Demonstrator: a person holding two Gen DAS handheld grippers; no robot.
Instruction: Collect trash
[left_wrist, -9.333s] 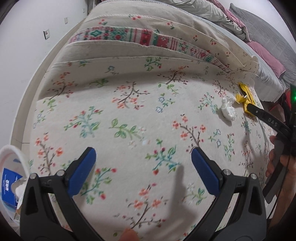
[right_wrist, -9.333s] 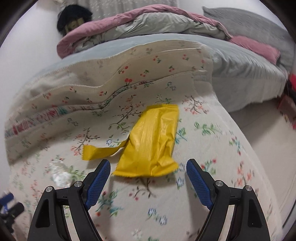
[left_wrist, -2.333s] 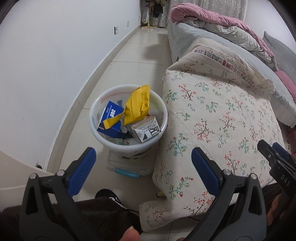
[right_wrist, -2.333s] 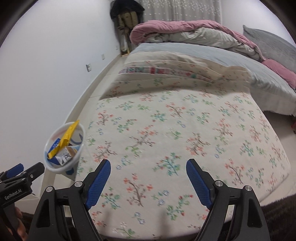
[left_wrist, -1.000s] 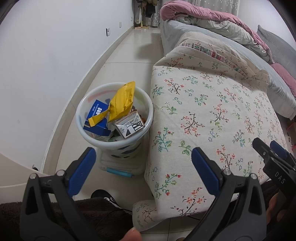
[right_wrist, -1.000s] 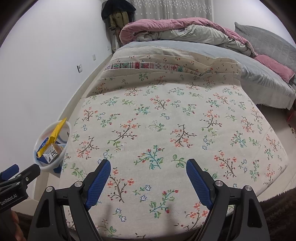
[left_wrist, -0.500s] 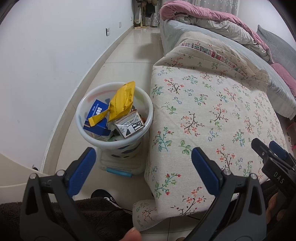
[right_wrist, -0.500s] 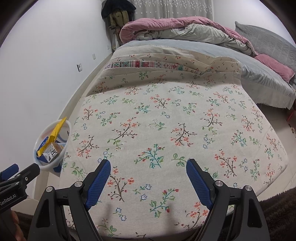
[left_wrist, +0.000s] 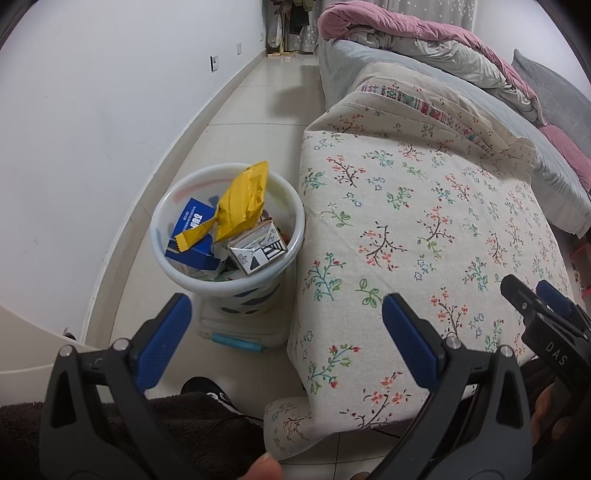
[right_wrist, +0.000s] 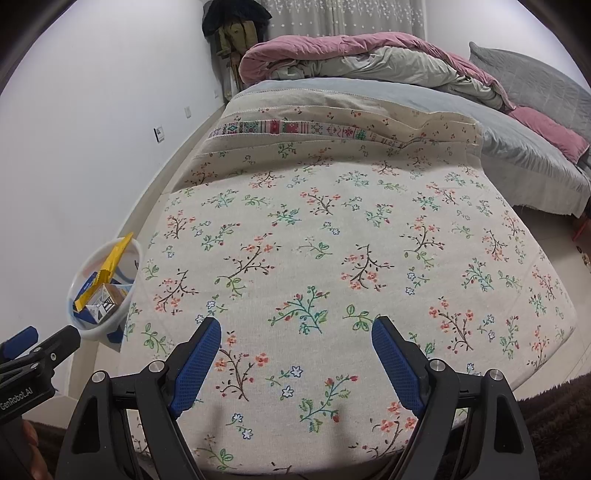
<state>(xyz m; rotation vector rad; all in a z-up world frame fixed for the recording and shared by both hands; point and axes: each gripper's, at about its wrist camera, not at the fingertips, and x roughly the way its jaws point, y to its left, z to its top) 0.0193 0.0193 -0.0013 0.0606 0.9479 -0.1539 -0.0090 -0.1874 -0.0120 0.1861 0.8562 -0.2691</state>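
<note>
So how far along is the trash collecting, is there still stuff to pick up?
It looks nearly finished. The yellow wrapper and a few boxes already sit in the white bin beside the floral cloth, which shows no litter on it. Nothing is in hand: the left gripper and right gripper are both open and hold nothing. No trash left is visible in these views.

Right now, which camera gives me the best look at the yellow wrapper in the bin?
The left wrist view: the yellow wrapper stands large inside the white bin. The right wrist view shows it only small and edge-on at the far left.
</note>
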